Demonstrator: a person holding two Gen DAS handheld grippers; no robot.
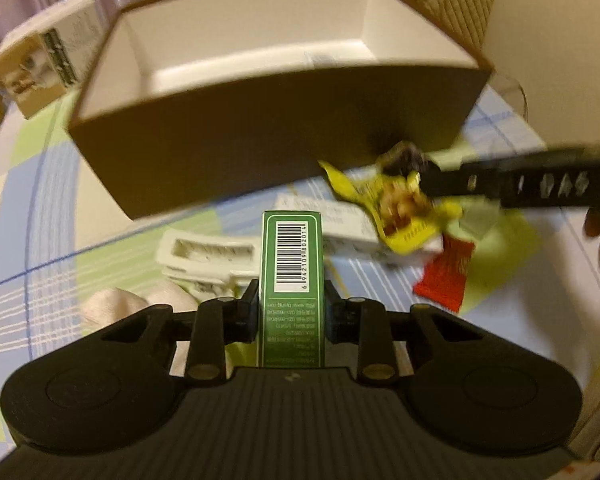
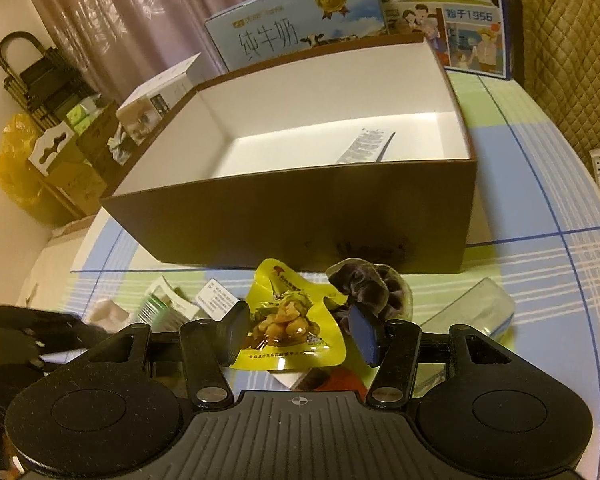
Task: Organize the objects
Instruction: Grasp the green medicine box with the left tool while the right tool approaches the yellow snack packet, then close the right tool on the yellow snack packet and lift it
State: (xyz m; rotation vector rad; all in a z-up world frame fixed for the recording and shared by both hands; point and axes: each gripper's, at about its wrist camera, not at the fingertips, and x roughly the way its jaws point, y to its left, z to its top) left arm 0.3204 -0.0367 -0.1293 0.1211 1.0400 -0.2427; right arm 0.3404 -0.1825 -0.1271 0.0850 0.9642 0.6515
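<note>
1. Left gripper (image 1: 291, 312) pinches green carton (image 1: 291, 264) by its long sides, upright, so it can drop straight into brown box (image 1: 260, 152) ahead.
2. Right gripper (image 2: 298, 334) jaws spread either side of yellow snack pouch (image 2: 290, 320), prob. lining up a grab; pouch lies just before box.
3. Box nearly empty: one leaflet (image 2: 366, 146) inside.

Matte black claw (image 2: 300, 336): ribbed central housing, round side discs, brass pivot screws, blue pads (image 2: 363, 334).

Dim warm indoor light, motion blur, fisheye-bent edges
</note>
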